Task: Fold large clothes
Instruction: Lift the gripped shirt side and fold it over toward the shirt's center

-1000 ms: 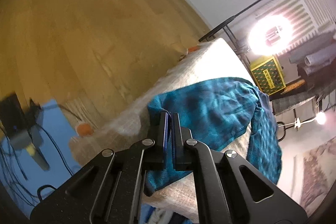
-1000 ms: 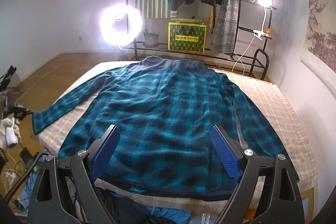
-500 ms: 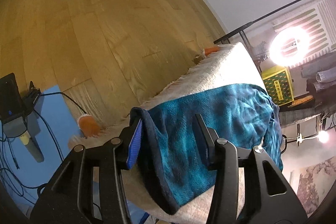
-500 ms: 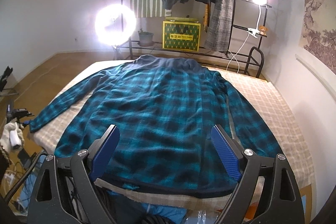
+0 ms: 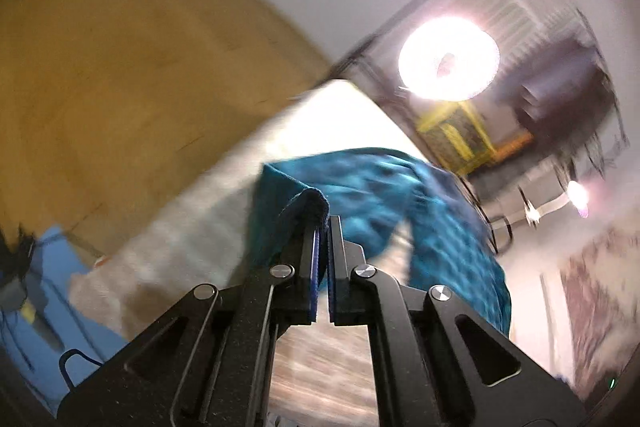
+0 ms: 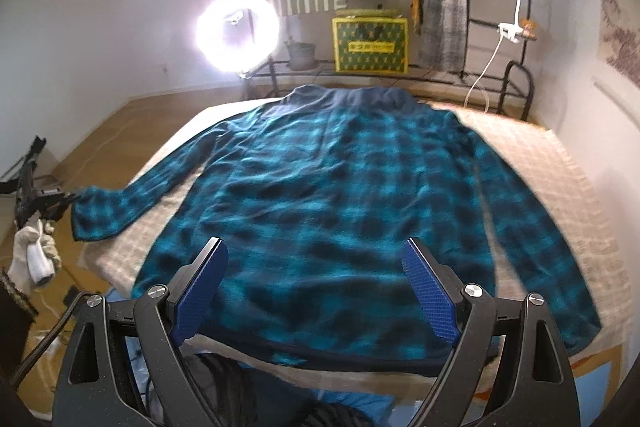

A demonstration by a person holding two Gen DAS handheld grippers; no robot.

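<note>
Your left tongs (image 5: 323,227) have just clenched on the cuff (image 5: 308,201) of the teal plaid shirt (image 6: 340,203), so that the sleeve can be carried inward for a fold. The shirt lies spread flat across the bed (image 6: 560,163), collar toward the top of the frame. Your right tongs (image 6: 314,291) hang released over the hem at lower centre, gripping nothing, probably ready to steady it.
</note>
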